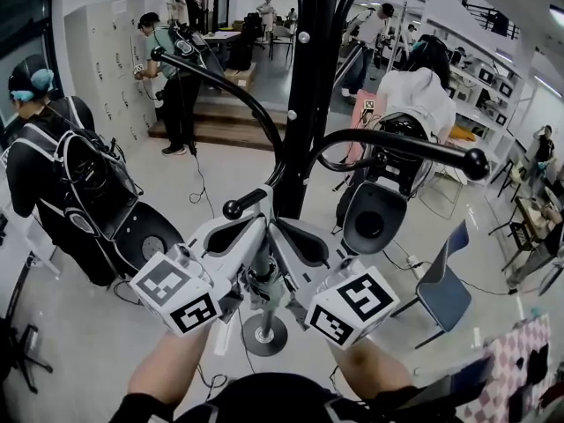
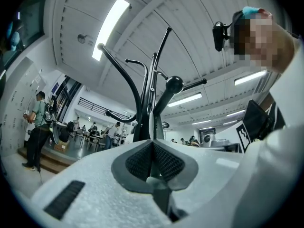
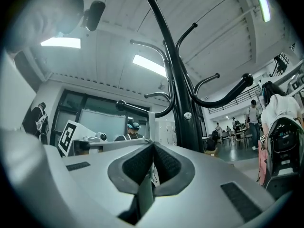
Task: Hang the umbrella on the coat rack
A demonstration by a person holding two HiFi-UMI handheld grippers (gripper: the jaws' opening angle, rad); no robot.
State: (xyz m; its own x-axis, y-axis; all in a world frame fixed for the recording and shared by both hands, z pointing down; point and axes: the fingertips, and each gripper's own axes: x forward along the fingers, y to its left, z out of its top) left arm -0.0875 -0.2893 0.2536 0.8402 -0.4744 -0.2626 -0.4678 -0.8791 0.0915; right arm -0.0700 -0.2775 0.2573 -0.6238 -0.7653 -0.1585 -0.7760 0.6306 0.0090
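Two grippers meet tip to tip against the coat rack (image 1: 308, 104): the left gripper (image 1: 251, 236) and the right gripper (image 1: 291, 241). Each carries one white cube printed with black square markers. Both pairs of jaws are closed down to a sliver, and each pinches a thin pale strap between its ribbed dark pads. In the left gripper view (image 2: 152, 144) the strap (image 2: 152, 124) rises just above the pads. The right gripper view (image 3: 153, 146) shows the same flat band (image 3: 151, 127).

Only the head view shows what hangs below, a dark bundle between and under the two grippers, seen nearly end-on. It appears to be the umbrella (image 1: 259, 282), though too little of it shows to be sure. It is held right beside the pole and is not on any hook. That view also shows the rack's round base (image 1: 264, 337) on the pale floor, and three ball-tipped arms.

The gripper views look upward instead, so the glossy black rack (image 2: 142, 108) (image 3: 178, 103) and its curved tubular arms stand against a panelled ceiling with long light strips (image 2: 110, 27).
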